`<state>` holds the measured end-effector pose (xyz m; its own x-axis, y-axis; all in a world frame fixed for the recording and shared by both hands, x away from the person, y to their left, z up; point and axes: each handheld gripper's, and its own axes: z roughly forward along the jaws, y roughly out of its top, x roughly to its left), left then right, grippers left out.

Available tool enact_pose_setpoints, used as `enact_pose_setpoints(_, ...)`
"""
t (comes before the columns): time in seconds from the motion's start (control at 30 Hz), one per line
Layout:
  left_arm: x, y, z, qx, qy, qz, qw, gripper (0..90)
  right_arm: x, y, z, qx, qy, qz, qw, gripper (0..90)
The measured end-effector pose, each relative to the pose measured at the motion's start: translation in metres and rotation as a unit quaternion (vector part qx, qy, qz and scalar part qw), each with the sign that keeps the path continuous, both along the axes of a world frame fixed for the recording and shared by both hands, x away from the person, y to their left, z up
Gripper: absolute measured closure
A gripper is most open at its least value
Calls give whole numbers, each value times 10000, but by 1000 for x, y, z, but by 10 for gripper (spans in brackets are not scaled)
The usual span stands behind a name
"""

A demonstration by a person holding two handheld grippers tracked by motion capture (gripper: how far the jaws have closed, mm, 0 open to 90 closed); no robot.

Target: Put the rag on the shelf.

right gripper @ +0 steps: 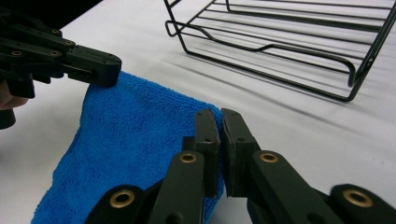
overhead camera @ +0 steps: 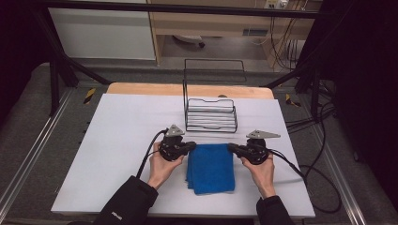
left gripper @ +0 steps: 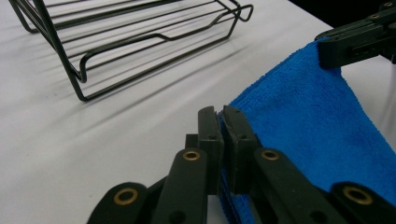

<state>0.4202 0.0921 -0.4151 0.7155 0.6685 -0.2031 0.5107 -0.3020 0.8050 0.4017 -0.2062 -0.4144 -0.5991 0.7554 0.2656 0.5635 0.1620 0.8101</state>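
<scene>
On the white table, seen from the high view, a folded blue cloth lies near the front edge, just in front of a black wire basket. The basket stands upright with its tall back frame away from the person, and nothing lies in it as far as this angle shows. The left gripper pinches the cloth's far left corner and the right gripper its far right corner, each held in a hand that comes in from the bottom, with a cable trailing off behind.

In the left gripper view, that gripper's two black jaws stand almost together, clamped on the blue cloth's corner, whose edge shows between them. The other gripper bites the opposite corner at upper right. The wire basket sits beyond on the table, its ribbed floor bare.

In the right gripper view, the gripper's jaws are likewise pressed narrow on the cloth, though the fabric between the pads is hard to make out here. The left gripper grips the far corner at upper left, and the basket lies behind, holding nothing.
</scene>
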Motion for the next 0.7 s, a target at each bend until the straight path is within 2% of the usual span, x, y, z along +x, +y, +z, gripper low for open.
enact_pose_setpoints(0.1,-3,2,5,-103,-104,16,9999,864,-2,-1,2,46,-74,-21,10000,867)
enact_pose_setpoints(0.3,-7,1,10,-72,-251,16,9997,864,-6,-1,8,80,-240,-38,9997,867)
enact_pose_setpoints(0.53,-11,2,16,-140,-397,52,9991,864,-9,-1,13,68,-430,-36,9990,867)
enact_pose_setpoints(0.7,-13,4,21,-289,-455,81,9985,864,-12,0,18,112,-547,-41,9984,867)
